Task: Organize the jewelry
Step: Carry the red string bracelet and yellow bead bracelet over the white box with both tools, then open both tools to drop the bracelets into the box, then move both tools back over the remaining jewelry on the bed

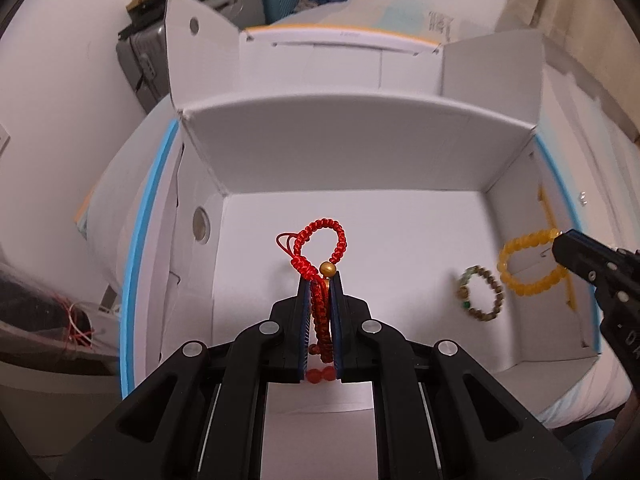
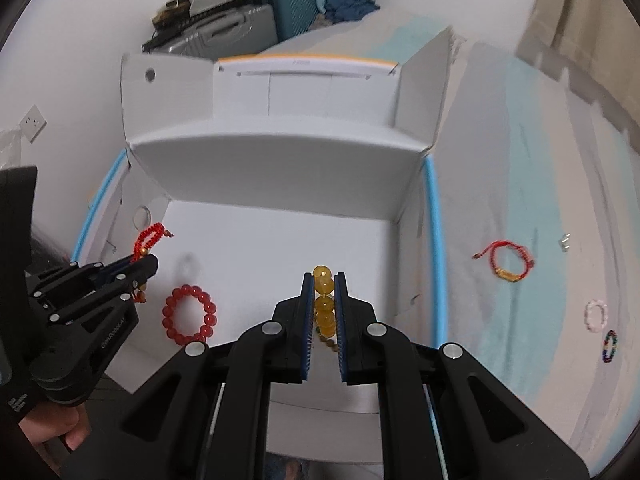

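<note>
An open white cardboard box (image 1: 360, 152) stands on the bed. My left gripper (image 1: 320, 278) is shut on a red braided cord bracelet (image 1: 320, 236) with a gold bead, held above the box floor; it also shows in the right wrist view (image 2: 150, 236). My right gripper (image 2: 323, 278) is shut on a yellow bead bracelet (image 2: 323, 292), seen hanging over the box's right side in the left wrist view (image 1: 528, 260). A brown and green bead bracelet (image 1: 480, 294) and a red bead bracelet (image 2: 190, 314) lie on the box floor.
On the bed sheet right of the box lie a red cord bracelet with a gold charm (image 2: 506, 264), a white bracelet (image 2: 596, 314) and a multicoloured bead bracelet (image 2: 610, 346). Suitcases (image 2: 256, 20) stand behind the box. The box flaps stand upright.
</note>
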The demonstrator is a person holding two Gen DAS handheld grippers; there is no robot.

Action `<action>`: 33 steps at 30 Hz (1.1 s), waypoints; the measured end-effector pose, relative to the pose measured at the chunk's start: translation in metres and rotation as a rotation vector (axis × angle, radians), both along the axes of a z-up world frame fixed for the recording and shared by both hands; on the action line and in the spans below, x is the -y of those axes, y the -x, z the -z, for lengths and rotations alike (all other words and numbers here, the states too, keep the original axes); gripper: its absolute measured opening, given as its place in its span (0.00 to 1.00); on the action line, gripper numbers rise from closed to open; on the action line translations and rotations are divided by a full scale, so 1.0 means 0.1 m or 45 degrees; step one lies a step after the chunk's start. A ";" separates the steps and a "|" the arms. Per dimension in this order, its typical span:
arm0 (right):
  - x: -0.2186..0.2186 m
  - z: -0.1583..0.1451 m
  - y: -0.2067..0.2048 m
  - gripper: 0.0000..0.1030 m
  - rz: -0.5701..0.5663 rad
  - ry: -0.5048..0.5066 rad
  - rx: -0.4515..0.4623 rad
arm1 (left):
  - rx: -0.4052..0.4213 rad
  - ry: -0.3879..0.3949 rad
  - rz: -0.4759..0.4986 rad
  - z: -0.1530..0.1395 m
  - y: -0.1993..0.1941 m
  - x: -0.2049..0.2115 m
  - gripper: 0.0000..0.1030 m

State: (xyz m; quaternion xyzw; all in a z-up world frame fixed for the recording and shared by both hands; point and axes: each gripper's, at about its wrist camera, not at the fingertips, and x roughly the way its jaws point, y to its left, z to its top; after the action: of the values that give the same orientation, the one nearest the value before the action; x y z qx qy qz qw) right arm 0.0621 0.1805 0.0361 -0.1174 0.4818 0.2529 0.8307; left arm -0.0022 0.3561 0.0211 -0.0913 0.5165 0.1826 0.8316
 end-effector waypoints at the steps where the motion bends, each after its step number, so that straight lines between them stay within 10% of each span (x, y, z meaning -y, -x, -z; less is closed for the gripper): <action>1: -0.03 0.06 -0.01 0.09 -0.003 0.006 -0.016 | -0.019 -0.006 -0.009 0.04 0.00 -0.02 0.09; 14: -0.13 0.38 -0.06 0.10 -0.013 0.038 -0.123 | -0.110 -0.024 -0.032 0.22 -0.01 -0.08 0.15; 24: -0.01 0.18 -0.01 0.70 0.025 0.026 -0.041 | -0.043 -0.060 -0.056 0.06 0.04 -0.04 0.69; 33: 0.31 0.01 -0.08 0.89 0.087 -0.017 0.024 | 0.013 -0.116 -0.037 -0.13 -0.03 0.13 0.87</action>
State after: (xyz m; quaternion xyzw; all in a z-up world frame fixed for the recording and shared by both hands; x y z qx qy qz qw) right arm 0.0702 0.1495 0.0356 -0.0978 0.4761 0.2264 0.8441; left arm 0.0009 0.3434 0.0337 -0.0618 0.5020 0.2173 0.8349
